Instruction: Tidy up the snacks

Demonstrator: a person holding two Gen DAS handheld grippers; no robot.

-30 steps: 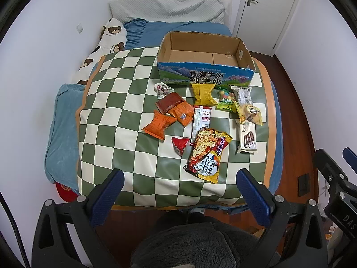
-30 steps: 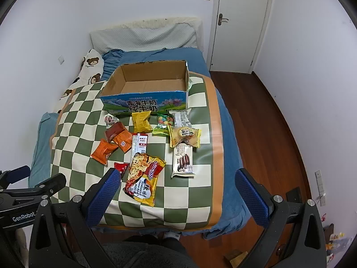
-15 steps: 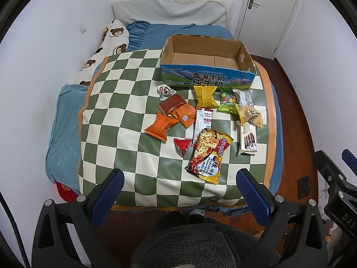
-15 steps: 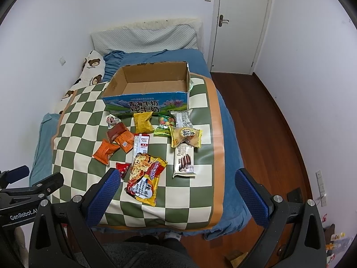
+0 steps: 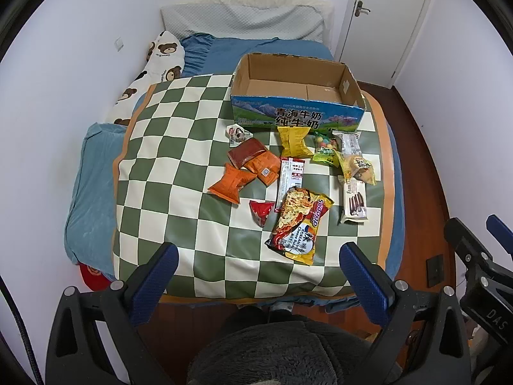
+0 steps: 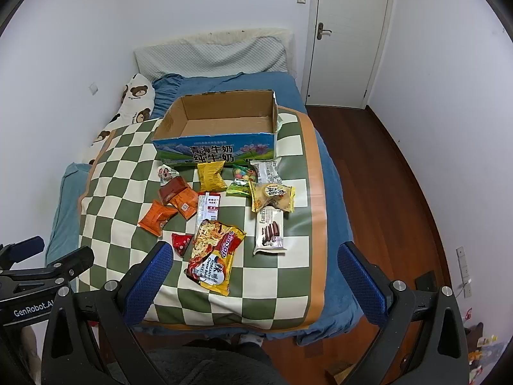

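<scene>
Nothing sorted yet: cardboard box (image 5: 296, 96) empty at bed's (image 5: 96, 173) far end, snacks (image 5: 298, 221) scattered on checkered mat (image 5: 166, 166) in front. Left gripper (image 5: 256, 261) & right gripper (image 6: 255, 261) fingers spread wide, holding nothing, near foot edge.

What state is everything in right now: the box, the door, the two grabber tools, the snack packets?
Cardboard box: open on top, nothing inside.
Door: closed.
Left gripper: open, holding nothing.
Right gripper: open, holding nothing.
Noodle packet: sealed, lying flat on the checkered mat.
Chocolate biscuit packet: sealed, lying flat.
Other snacks: all loose on the mat, outside the box.
</scene>
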